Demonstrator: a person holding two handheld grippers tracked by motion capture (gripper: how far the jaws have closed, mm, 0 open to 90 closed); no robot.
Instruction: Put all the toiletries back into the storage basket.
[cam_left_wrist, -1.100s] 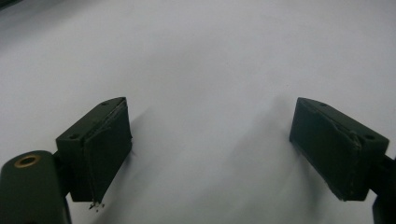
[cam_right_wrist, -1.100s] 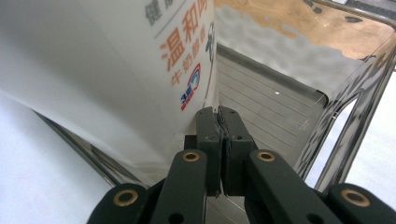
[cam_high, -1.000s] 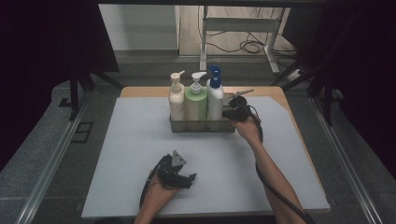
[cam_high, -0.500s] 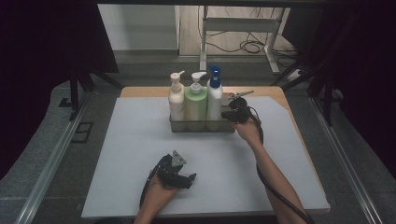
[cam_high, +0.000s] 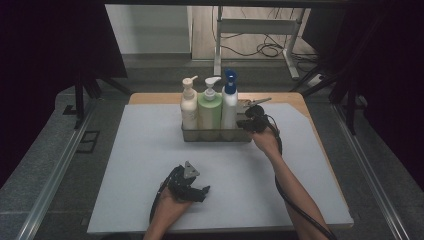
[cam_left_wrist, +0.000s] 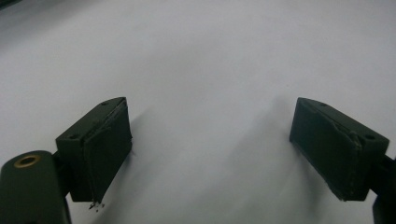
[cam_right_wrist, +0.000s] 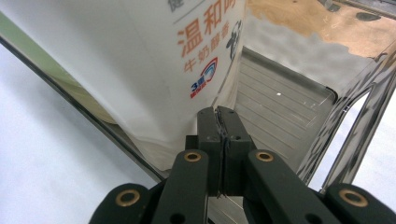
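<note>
A metal basket (cam_high: 216, 135) stands at the back middle of the white mat (cam_high: 140, 165). It holds a cream pump bottle (cam_high: 189, 107), a green pump bottle (cam_high: 210, 111) and a white bottle with a blue pump (cam_high: 229, 107). My right gripper (cam_high: 248, 123) is at the basket's right end, jaws pressed together. In the right gripper view the gripper (cam_right_wrist: 219, 122) sits at the basket (cam_right_wrist: 285, 100) rim beside the white bottle (cam_right_wrist: 140, 70); whether the thin wall is pinched I cannot tell. My left gripper (cam_high: 199, 192) rests on the near mat, open (cam_left_wrist: 210, 149), with nothing between its jaws.
The mat lies on a wooden table (cam_high: 300, 100) whose far edge shows behind the basket. Metal rails (cam_high: 60, 175) run along both sides. A desk frame and cables (cam_high: 260, 47) are on the floor beyond. The right gripper's cable (cam_high: 287, 200) trails along the forearm.
</note>
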